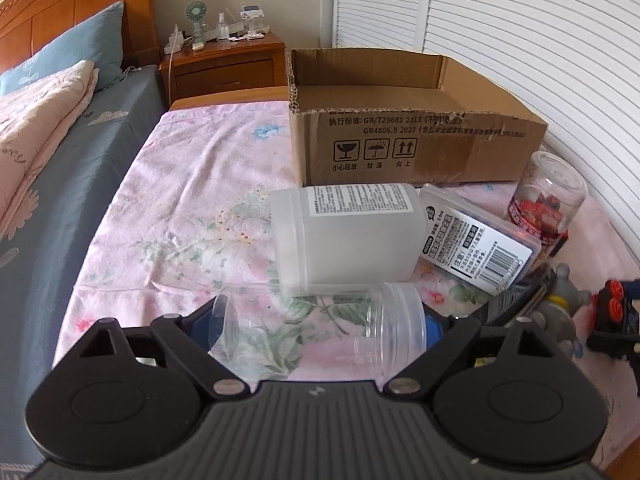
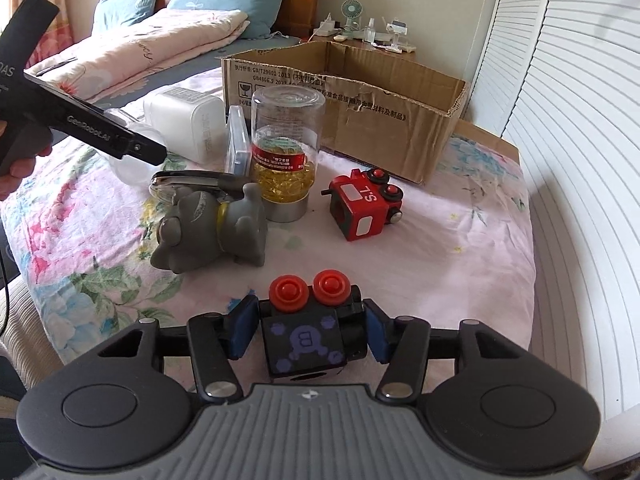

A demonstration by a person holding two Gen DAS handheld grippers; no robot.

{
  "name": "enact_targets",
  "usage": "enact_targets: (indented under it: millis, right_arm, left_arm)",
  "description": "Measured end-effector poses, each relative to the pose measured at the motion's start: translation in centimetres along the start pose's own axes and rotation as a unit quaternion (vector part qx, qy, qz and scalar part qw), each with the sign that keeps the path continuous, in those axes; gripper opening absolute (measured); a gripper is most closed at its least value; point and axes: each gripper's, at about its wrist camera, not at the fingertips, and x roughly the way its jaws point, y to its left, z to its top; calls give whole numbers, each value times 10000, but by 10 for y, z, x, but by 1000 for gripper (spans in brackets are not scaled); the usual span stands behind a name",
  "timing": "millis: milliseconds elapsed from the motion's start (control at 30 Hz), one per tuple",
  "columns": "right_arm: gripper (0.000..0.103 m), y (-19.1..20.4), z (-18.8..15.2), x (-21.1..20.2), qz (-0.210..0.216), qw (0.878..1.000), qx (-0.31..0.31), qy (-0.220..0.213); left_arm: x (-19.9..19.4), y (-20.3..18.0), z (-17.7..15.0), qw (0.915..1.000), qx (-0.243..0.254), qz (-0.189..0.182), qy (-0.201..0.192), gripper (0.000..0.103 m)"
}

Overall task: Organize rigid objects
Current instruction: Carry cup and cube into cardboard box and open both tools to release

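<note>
Left gripper (image 1: 320, 330) astride empty clear jar (image 1: 320, 330) (seemingly pinched); right gripper (image 2: 306, 334) clamping black toy (image 2: 306, 334).

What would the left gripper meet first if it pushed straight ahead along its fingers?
The clear jar lying between the left gripper's fingers; just beyond it, likely the frosted white bottle, though depth is hard to judge.

A clear jar (image 1: 320, 328) is lying on its side; a black toy block (image 2: 308, 340) with red wheels is clamped

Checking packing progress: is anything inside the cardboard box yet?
No, the cardboard box shows only its bare brown floor in the left wrist view.
</note>
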Motion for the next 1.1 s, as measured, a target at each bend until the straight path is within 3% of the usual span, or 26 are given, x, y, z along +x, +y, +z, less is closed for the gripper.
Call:
enact_targets:
  millis: [333, 633, 867, 1100]
  right_arm:
    - [60, -2, 19, -30, -108, 9999, -15, -107]
    - [60, -17, 61, -53, -202, 9987, 14, -472]
    - [60, -32, 101, -53, -276, 9969, -13, -733]
    - [60, -43, 132, -43, -299, 9961, -39, -825]
  left_arm:
    - [-37, 6, 18, 9955, 786, -468, 232, 91]
    - [-51, -5, 80, 9898, 1172, -787, -173, 91]
    - [-25, -18, 139, 9869, 1265, -869, -495, 91]
    - [25, -24, 175, 9897, 1133, -770, -413, 91]
